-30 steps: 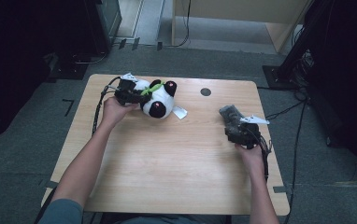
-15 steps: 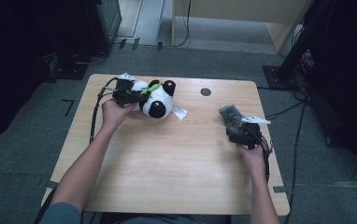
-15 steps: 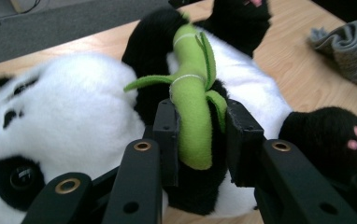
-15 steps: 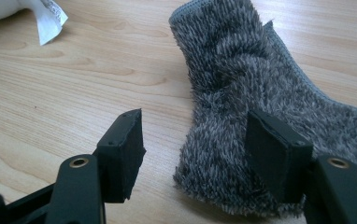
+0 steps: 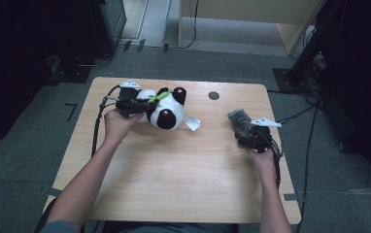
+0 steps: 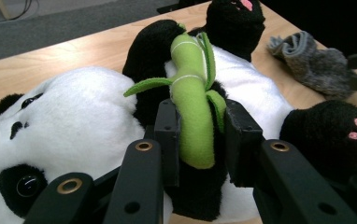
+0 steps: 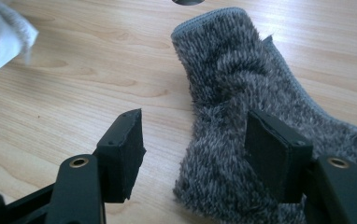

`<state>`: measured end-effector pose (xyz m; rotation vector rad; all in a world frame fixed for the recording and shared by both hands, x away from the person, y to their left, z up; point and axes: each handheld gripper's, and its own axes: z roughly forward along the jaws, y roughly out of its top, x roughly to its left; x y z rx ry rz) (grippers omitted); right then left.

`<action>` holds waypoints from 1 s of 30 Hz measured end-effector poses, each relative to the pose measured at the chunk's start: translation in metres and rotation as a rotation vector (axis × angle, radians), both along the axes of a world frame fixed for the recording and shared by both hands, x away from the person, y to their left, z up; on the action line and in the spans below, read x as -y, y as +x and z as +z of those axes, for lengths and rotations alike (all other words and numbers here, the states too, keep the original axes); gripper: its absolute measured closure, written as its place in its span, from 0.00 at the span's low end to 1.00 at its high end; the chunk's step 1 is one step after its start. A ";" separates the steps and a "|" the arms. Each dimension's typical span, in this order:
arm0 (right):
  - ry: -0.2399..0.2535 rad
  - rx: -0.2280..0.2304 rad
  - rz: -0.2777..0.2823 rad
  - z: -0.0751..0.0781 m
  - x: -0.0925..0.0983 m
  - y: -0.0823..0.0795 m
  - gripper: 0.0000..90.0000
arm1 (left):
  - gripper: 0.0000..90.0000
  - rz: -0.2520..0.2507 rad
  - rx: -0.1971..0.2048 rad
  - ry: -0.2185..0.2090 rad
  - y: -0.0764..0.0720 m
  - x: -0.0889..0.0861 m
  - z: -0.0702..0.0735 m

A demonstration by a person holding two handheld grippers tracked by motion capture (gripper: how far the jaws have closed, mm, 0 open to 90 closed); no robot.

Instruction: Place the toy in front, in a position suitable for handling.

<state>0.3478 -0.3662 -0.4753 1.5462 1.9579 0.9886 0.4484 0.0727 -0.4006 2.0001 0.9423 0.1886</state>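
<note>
Here, left hand-held gripper (image 6: pixel 200 135) pinched on the green bamboo stalk (image 6: pixel 193 107) of the panda plush (image 5: pixel 166 109), lying at ten o'clock on the bench (image 5: pixel 174 170). Right hand-held gripper (image 7: pixel 193 144) spread wide at three o'clock, one jaw over the grey fuzzy sock (image 7: pixel 242 116), no squeeze visible. Panda's far side hidden. Beyond, grey floor, dark cabinets.

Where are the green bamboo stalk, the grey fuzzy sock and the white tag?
green bamboo stalk (image 6: pixel 191 98), left gripper view, mid stalk.
grey fuzzy sock (image 7: pixel 232 70), right gripper view, upper part.
white tag (image 5: pixel 192 123), high view, its middle.
</note>
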 end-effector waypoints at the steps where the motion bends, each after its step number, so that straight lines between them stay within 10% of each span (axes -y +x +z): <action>1: -0.003 0.002 -0.001 0.001 0.000 0.001 0.42 | 0.79 0.001 -0.005 -0.004 -0.003 0.000 0.001; 19: 0.071 -0.010 -0.065 -0.005 0.026 0.027 0.47 | 0.78 -0.041 -0.026 -0.017 -0.077 0.026 -0.006; 30: 0.013 -0.037 -0.058 -0.014 0.021 0.042 0.52 | 0.78 -0.051 -0.050 -0.024 -0.108 0.036 -0.016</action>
